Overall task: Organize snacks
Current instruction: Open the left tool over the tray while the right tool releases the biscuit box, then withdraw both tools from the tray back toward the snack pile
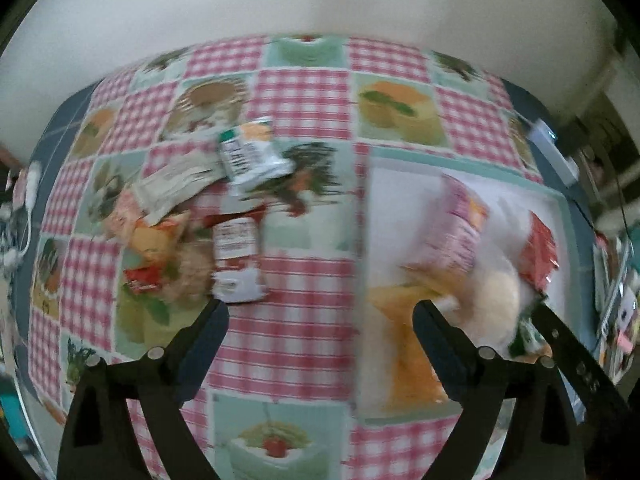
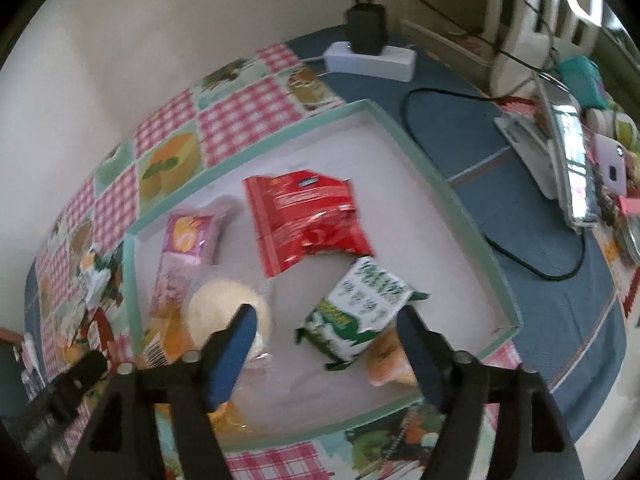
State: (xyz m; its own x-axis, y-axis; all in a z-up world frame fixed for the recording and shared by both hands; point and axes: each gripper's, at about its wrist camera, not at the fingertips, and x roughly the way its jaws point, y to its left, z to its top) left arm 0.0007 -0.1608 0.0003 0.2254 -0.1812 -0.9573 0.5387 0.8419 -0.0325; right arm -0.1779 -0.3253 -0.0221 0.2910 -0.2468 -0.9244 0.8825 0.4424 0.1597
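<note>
My left gripper [image 1: 320,312] stands open over the checked tablecloth [image 1: 304,92], with nothing between its fingers. Up and to its left lies a loose pile of snacks: a white-and-green packet [image 1: 252,156], a white-and-red packet [image 1: 236,256], a beige packet [image 1: 172,188] and orange-red ones [image 1: 152,256]. My right gripper [image 2: 326,316] is open above the teal-rimmed tray [image 2: 440,184]. A green-and-white packet [image 2: 356,312] lies on the tray floor between its fingers, not pinched. Also in the tray are a red pack [image 2: 308,220], a pink pack [image 2: 192,236], a pale round bun [image 2: 224,308] and an orange packet [image 2: 388,356].
A white power strip with a black adapter [image 2: 368,56] sits behind the tray on blue cloth. A black cable [image 2: 540,272] loops to the tray's right. A phone [image 2: 610,160] and clutter line the right edge. A pale wall runs along the table's far side.
</note>
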